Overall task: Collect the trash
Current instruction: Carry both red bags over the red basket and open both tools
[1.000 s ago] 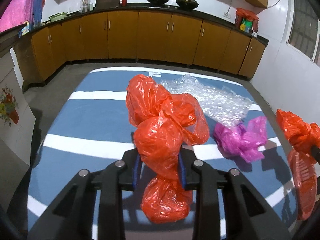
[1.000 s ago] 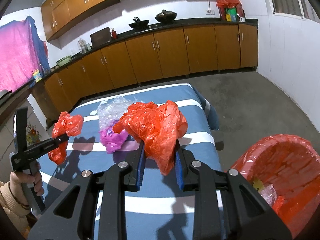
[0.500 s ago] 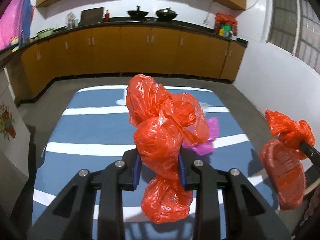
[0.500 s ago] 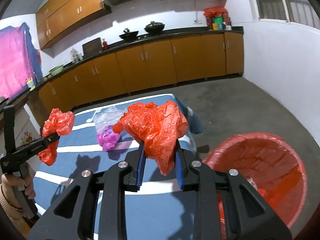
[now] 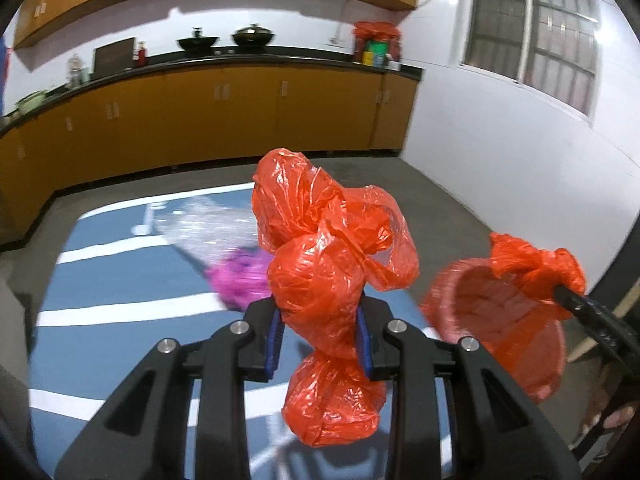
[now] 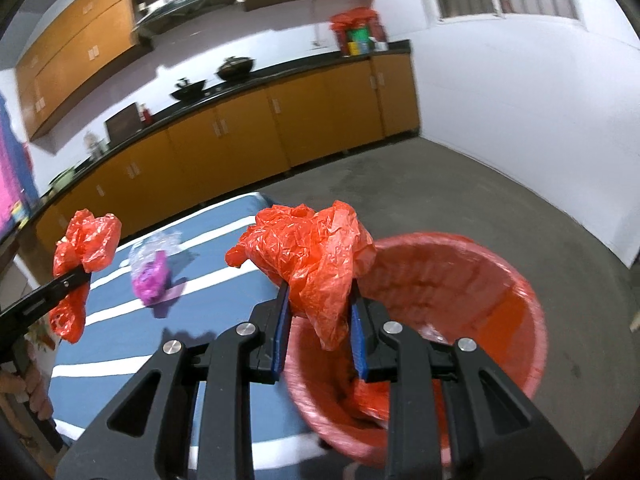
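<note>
- The left gripper [image 5: 320,334] points forward over the striped blue table [image 5: 120,300], its blue pads [image 5: 274,340] clamped on the waist of a knotted orange bag [image 5: 320,280]; one lobe bulges above the jaws toward 12 o'clock and another hangs below them at 6 o'clock.
- The right gripper [image 6: 318,328] is held above the red bucket [image 6: 500,280], pinching a crumpled orange bag [image 6: 312,256] that billows out at 12 o'clock above its fingertips, with a tail drooping between them.
- From the left wrist view, the bucket sits at 3 o'clock, off the table's edge, with the other gripper's bag just over its rim.
- A purple bag [image 6: 150,280] lies on the table at about 10 o'clock in the right wrist view, touching a clear crinkled plastic wrap [image 6: 154,246] beyond it.
- Wooden cabinets [image 5: 200,120] line the far wall.
</note>
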### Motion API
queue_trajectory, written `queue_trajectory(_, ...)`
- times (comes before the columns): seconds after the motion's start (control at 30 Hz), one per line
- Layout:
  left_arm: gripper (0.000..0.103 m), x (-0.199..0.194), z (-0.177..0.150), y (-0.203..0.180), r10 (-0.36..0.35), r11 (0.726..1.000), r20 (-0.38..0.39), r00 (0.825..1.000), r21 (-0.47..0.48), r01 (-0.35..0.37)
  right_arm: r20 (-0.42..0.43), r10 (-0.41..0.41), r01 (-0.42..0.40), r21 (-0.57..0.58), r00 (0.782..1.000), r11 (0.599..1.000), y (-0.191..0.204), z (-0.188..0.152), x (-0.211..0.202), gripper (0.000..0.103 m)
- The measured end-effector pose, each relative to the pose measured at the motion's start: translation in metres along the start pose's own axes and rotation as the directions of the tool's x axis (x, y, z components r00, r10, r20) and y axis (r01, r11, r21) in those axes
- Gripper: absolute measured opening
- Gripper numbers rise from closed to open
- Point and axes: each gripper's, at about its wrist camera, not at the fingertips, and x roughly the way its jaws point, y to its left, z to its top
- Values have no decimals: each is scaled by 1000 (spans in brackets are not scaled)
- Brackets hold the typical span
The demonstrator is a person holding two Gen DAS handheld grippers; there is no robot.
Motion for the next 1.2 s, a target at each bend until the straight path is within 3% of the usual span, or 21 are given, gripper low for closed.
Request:
queue_trajectory(0.23,30,17,-8,-63,-117,991,-44,992,59,119,-3,-84,84,74,997,994,-41,-3,-8,27)
queue_trajectory(0.57,30,46,-24,-131,-234,960,-125,964,127,249,-8,-135,135,134,991,982,-73,-8,-12,26)
queue_trajectory(1.03,34,86,-39,-170,-301,926,-217,929,168,339,1,-137,135,182,991,974,-94,-1,-9,27)
queue_trajectory(1.2,44,98,-43,-171,-294,927,-244,924,164,338,9,-117,113,184,993,976,-99,-7,-12,34)
